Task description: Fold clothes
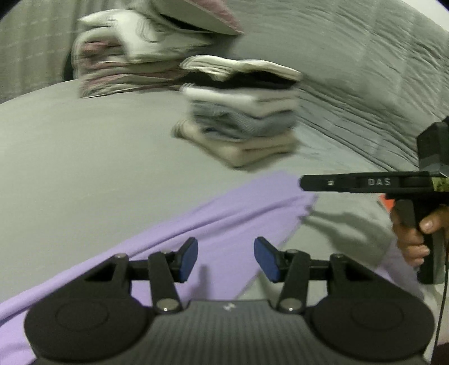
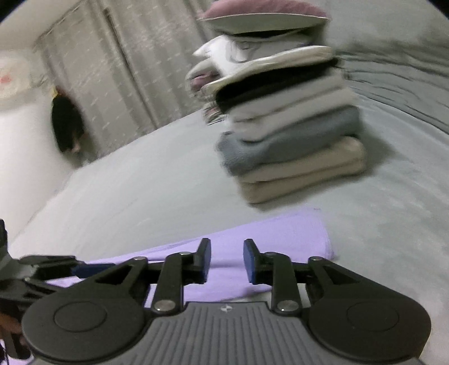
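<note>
A lilac garment (image 1: 230, 213) lies flat on the grey bed sheet (image 1: 84, 157), folded into a long band. In the left wrist view my left gripper (image 1: 226, 259) hovers open just above the lilac cloth, nothing between its blue pads (image 1: 188, 259). The right gripper's body (image 1: 364, 182) shows side-on at the right, held by a hand (image 1: 412, 241). In the right wrist view my right gripper (image 2: 227, 261) is open over the lilac garment (image 2: 266, 238) near its folded end. The left gripper (image 2: 42, 269) appears at the lower left edge.
A stack of folded clothes (image 2: 291, 134) stands on the bed just beyond the lilac piece, also seen as the stack (image 1: 241, 112). Behind it lie pillows (image 2: 261, 16) and more folded laundry (image 1: 118, 64). A rumpled grey quilt (image 1: 364, 73) lies right; curtains (image 2: 126, 70) hang left.
</note>
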`<action>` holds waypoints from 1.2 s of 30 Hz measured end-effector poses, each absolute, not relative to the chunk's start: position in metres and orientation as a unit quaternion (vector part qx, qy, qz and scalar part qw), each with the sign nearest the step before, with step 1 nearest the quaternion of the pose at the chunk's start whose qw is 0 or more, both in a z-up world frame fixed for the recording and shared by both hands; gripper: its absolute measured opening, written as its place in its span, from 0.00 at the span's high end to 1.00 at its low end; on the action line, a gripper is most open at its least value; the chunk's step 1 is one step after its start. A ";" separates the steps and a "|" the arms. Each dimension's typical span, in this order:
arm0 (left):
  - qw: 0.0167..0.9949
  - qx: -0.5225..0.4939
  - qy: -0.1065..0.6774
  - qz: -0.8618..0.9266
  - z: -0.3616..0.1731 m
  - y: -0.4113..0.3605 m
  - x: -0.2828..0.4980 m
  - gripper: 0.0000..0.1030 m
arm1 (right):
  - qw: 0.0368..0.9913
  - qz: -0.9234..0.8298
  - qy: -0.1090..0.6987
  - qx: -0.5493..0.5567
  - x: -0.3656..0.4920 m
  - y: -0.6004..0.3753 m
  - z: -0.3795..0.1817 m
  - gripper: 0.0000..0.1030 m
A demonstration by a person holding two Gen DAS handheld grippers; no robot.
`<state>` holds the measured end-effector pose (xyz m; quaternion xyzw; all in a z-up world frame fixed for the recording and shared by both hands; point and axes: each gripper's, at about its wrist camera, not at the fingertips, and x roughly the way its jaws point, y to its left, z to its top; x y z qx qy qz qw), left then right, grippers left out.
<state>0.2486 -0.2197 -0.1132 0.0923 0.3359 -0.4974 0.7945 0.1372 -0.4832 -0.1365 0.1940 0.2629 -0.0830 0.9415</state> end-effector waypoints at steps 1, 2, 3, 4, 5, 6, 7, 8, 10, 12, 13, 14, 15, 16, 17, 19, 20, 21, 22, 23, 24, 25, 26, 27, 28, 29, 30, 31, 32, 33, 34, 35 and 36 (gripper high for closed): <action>0.801 0.090 0.337 -0.487 -0.112 -0.206 0.253 0.54 | 0.942 -0.076 0.269 0.186 0.145 -0.476 -0.136 0.73; 0.807 0.088 0.339 -0.476 -0.112 -0.193 0.258 0.54 | 0.941 -0.070 0.276 0.182 0.152 -0.470 -0.136 0.73; 0.813 0.086 0.340 -0.465 -0.111 -0.180 0.262 0.54 | 0.941 -0.064 0.282 0.177 0.159 -0.464 -0.137 0.73; 0.819 0.084 0.342 -0.454 -0.110 -0.167 0.267 0.54 | 0.940 -0.057 0.289 0.170 0.167 -0.458 -0.137 0.73; 0.825 0.082 0.343 -0.442 -0.110 -0.154 0.271 0.54 | 0.941 -0.053 0.295 0.157 0.174 -0.452 -0.138 0.73; 0.830 0.082 0.344 -0.431 -0.109 -0.141 0.274 0.54 | 0.941 -0.048 0.301 0.144 0.181 -0.446 -0.139 0.73; 0.837 0.084 0.344 -0.418 -0.109 -0.128 0.277 0.54 | 0.942 -0.043 0.307 0.132 0.188 -0.441 -0.139 0.73; 0.842 0.086 0.344 -0.406 -0.109 -0.116 0.280 0.54 | 0.941 -0.038 0.313 0.119 0.195 -0.435 -0.140 0.73; 0.850 0.091 0.349 -0.384 -0.112 -0.093 0.287 0.54 | 0.941 -0.028 0.325 0.094 0.209 -0.423 -0.141 0.73; 0.857 0.096 0.354 -0.361 -0.114 -0.069 0.293 0.54 | 0.940 -0.018 0.336 0.063 0.224 -0.413 -0.143 0.73; 0.861 0.098 0.356 -0.350 -0.116 -0.058 0.296 0.54 | 0.939 -0.014 0.340 0.049 0.231 -0.409 -0.144 0.73; 0.864 0.101 0.359 -0.338 -0.117 -0.046 0.300 0.54 | 0.938 -0.009 0.345 0.034 0.238 -0.404 -0.145 0.73; 0.867 0.103 0.361 -0.327 -0.118 -0.034 0.303 0.54 | 0.936 -0.003 0.350 0.022 0.245 -0.401 -0.146 0.73; 0.871 0.105 0.363 -0.315 -0.120 -0.023 0.306 0.54 | 0.935 0.003 0.355 0.010 0.251 -0.397 -0.148 0.73; 0.873 0.107 0.365 -0.303 -0.121 -0.011 0.309 0.54 | 0.933 0.011 0.361 0.001 0.257 -0.393 -0.149 0.73; 0.878 0.107 0.368 -0.286 -0.124 0.008 0.314 0.54 | 0.928 0.027 0.372 -0.020 0.267 -0.385 -0.154 0.73; 0.880 0.105 0.369 -0.280 -0.126 0.015 0.316 0.54 | 0.925 0.036 0.377 -0.030 0.271 -0.380 -0.157 0.73; 0.882 0.103 0.370 -0.274 -0.127 0.022 0.318 0.54 | 0.921 0.045 0.384 -0.042 0.276 -0.375 -0.160 0.73; 0.883 0.102 0.369 -0.272 -0.128 0.026 0.320 0.55 | 0.919 0.049 0.387 -0.052 0.279 -0.372 -0.164 0.73; 0.884 0.101 0.368 -0.270 -0.129 0.030 0.322 0.55 | 0.917 0.052 0.390 -0.062 0.282 -0.368 -0.168 0.73; 0.885 0.100 0.366 -0.269 -0.130 0.034 0.323 0.55 | 0.916 0.056 0.392 -0.071 0.284 -0.365 -0.172 0.74; 0.886 0.102 0.364 -0.268 -0.130 0.035 0.325 0.55 | 0.915 0.060 0.392 -0.077 0.284 -0.363 -0.173 0.76; 0.887 0.105 0.362 -0.267 -0.131 0.035 0.326 0.55 | 0.914 0.065 0.392 -0.083 0.284 -0.361 -0.173 0.81; 0.888 0.108 0.360 -0.266 -0.131 0.036 0.327 0.55 | 0.913 0.069 0.392 -0.088 0.284 -0.359 -0.174 0.94; 0.888 0.111 0.358 -0.265 -0.131 0.036 0.329 0.55 | 0.912 0.074 0.391 -0.094 0.284 -0.357 -0.175 0.95; 0.889 0.111 0.357 -0.265 -0.131 0.036 0.330 0.54 | 0.912 0.078 0.391 -0.099 0.284 -0.355 -0.175 0.96; 0.889 0.111 0.356 -0.266 -0.132 0.035 0.332 0.54 | 0.911 0.082 0.391 -0.104 0.283 -0.353 -0.176 0.96; 0.889 0.111 0.355 -0.267 -0.132 0.035 0.333 0.54 | 0.912 0.081 0.389 -0.104 0.284 -0.354 -0.176 0.96; 0.889 0.111 0.354 -0.267 -0.133 0.034 0.335 0.54 | 0.914 0.078 0.386 -0.099 0.284 -0.355 -0.175 0.96; 0.890 0.111 0.353 -0.268 -0.133 0.034 0.336 0.54 | 0.917 0.073 0.382 -0.092 0.284 -0.357 -0.174 0.96; 0.890 0.111 0.351 -0.269 -0.134 0.033 0.338 0.53 | 0.920 0.068 0.377 -0.085 0.285 -0.358 -0.173 0.96; 0.890 0.111 0.350 -0.269 -0.134 0.033 0.339 0.53 | 0.923 0.062 0.372 -0.078 0.286 -0.358 -0.171 0.96; 0.891 0.111 0.349 -0.270 -0.135 0.032 0.340 0.53 | 0.926 0.056 0.366 -0.071 0.287 -0.359 -0.170 0.96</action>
